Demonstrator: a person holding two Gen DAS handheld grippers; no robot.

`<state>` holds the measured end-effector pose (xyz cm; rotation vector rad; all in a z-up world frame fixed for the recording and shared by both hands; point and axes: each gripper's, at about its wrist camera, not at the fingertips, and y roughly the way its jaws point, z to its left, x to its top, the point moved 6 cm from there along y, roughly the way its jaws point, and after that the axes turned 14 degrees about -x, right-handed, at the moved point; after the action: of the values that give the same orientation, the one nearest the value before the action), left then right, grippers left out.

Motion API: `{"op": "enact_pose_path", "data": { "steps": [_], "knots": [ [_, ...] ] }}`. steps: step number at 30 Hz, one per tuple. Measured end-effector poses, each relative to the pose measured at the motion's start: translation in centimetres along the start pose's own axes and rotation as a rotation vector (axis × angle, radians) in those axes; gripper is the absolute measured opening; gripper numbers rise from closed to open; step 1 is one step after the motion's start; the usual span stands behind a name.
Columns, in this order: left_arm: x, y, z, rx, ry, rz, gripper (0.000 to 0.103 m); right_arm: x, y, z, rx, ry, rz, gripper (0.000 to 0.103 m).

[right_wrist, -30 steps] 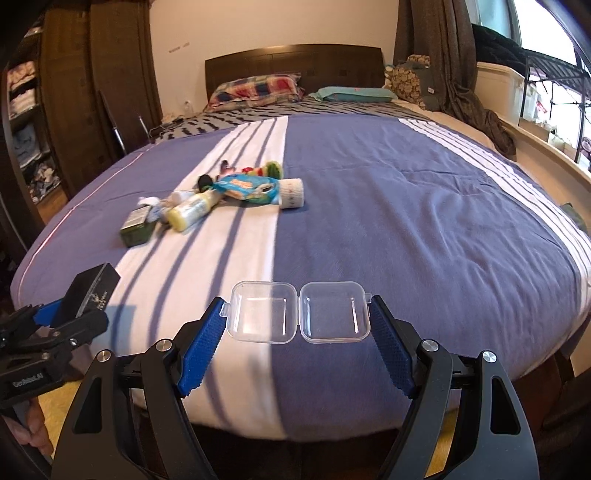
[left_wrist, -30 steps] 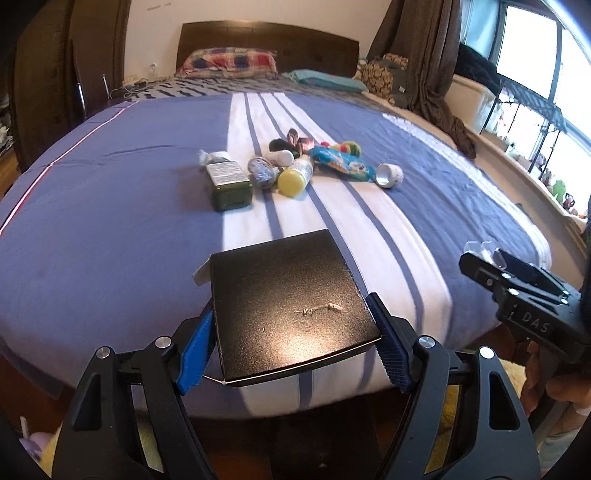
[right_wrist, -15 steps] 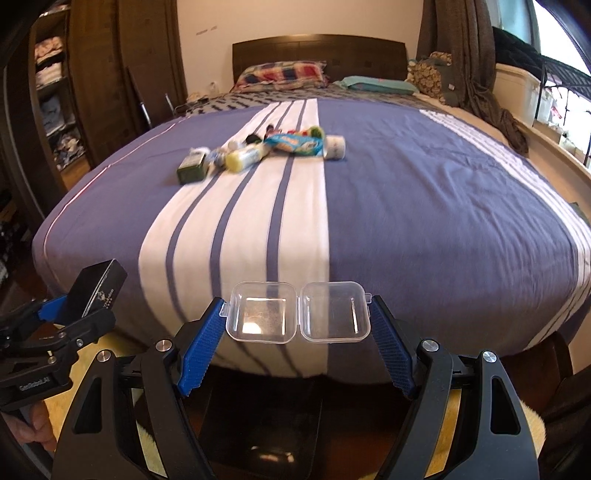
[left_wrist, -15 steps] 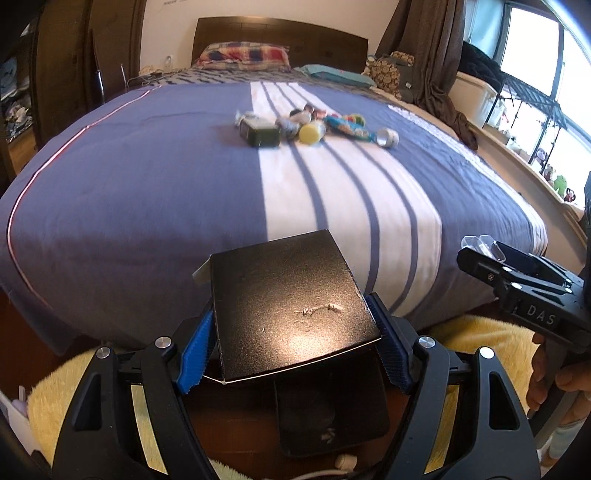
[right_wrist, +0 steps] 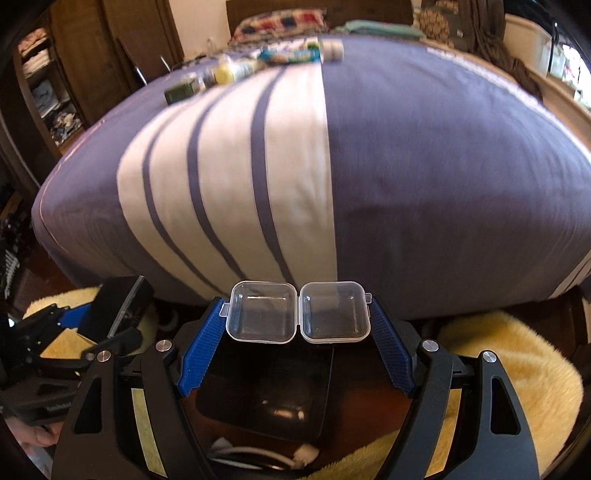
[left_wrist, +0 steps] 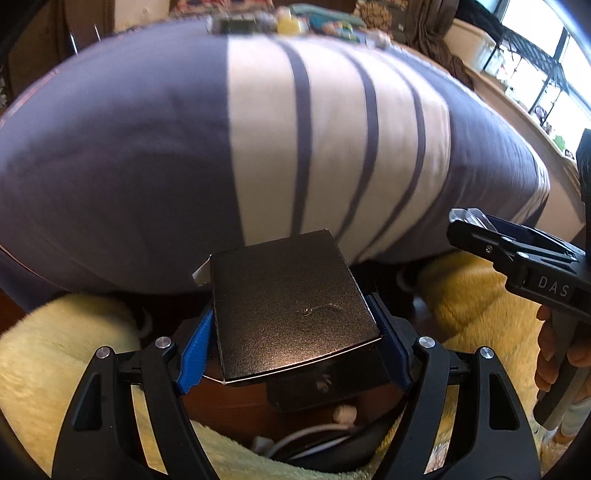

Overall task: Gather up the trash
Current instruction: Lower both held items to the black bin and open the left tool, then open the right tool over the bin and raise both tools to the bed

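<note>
My left gripper [left_wrist: 291, 332] is shut on a flat black box [left_wrist: 288, 306] and holds it off the foot of the bed, above a black bin [left_wrist: 325, 387] on the floor. My right gripper [right_wrist: 297, 328] is shut on a clear plastic hinged case [right_wrist: 299, 314], lying open, above the same bin [right_wrist: 266, 391]. Each gripper shows in the other's view, the right one at the right edge [left_wrist: 517, 258] and the left one with its box at the left edge [right_wrist: 74, 332]. Several trash items [right_wrist: 240, 70] lie far up the bed, also in the left wrist view [left_wrist: 288, 22].
The bed with a purple and white striped cover [right_wrist: 406, 166] fills the middle. Yellow fluffy rugs [right_wrist: 509, 369] flank the bin. White cables [left_wrist: 306, 439] lie by the bin. A wooden wardrobe [right_wrist: 74, 55] stands on the left, a window shelf [left_wrist: 535, 85] on the right.
Both grippers have pulled back from the bed and tipped down with their loads. The bed edge has risen in view; the bin and rugs now lie beneath them.
</note>
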<state>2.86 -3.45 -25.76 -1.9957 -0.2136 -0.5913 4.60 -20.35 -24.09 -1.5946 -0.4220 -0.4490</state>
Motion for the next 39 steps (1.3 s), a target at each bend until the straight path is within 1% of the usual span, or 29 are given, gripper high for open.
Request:
{"op": "enact_pose_path", "data": {
  "steps": [7,12,16,18,22,23,24,25,27,30,33,39],
  "knots": [
    [-2.5,4.4,0.2,-0.027,-0.007,0.132,0.073,-2.2,3.6,1.3,0.030,-0.011,0.130,0.078],
    [-3.7,7.0,0.5,-0.035,-0.023,0.216,0.073,-3.2,5.8,1.9,0.015,-0.025,0.184,0.078],
    [-4.0,8.4,0.6,-0.047,-0.038,0.253,0.073,-3.3,6.7,2.8,0.030,-0.040,0.208,0.079],
    [-4.5,8.5,0.9,-0.053,-0.039,0.262,0.074,-3.3,7.2,3.2,0.039,-0.038,0.219,0.079],
    [-4.5,8.9,1.2,-0.063,-0.048,0.274,0.075,-3.4,8.2,3.3,0.059,-0.031,0.233,0.080],
    [-4.6,8.9,1.3,-0.062,-0.052,0.276,0.076,-3.4,8.3,3.3,0.061,-0.031,0.234,0.085],
    [-4.6,9.0,1.4,-0.063,-0.057,0.277,0.080,-3.5,8.5,3.3,0.061,-0.032,0.231,0.088],
    [-4.5,9.0,1.4,-0.065,-0.061,0.277,0.082,-3.4,8.5,3.0,0.060,-0.036,0.226,0.091],
    [-4.3,9.0,1.3,-0.068,-0.064,0.274,0.087,-3.4,8.3,3.1,0.057,-0.042,0.221,0.092],
    [-4.2,8.8,1.1,-0.072,-0.062,0.265,0.093,-3.3,8.1,3.2,0.055,-0.038,0.214,0.094],
    [-3.9,8.5,0.8,-0.065,-0.058,0.254,0.095,-2.9,7.7,2.8,0.042,-0.033,0.200,0.095],
    [-3.0,6.9,0.8,-0.047,-0.057,0.209,0.095,-2.0,6.3,1.6,0.013,-0.032,0.155,0.097]
  ]
}}
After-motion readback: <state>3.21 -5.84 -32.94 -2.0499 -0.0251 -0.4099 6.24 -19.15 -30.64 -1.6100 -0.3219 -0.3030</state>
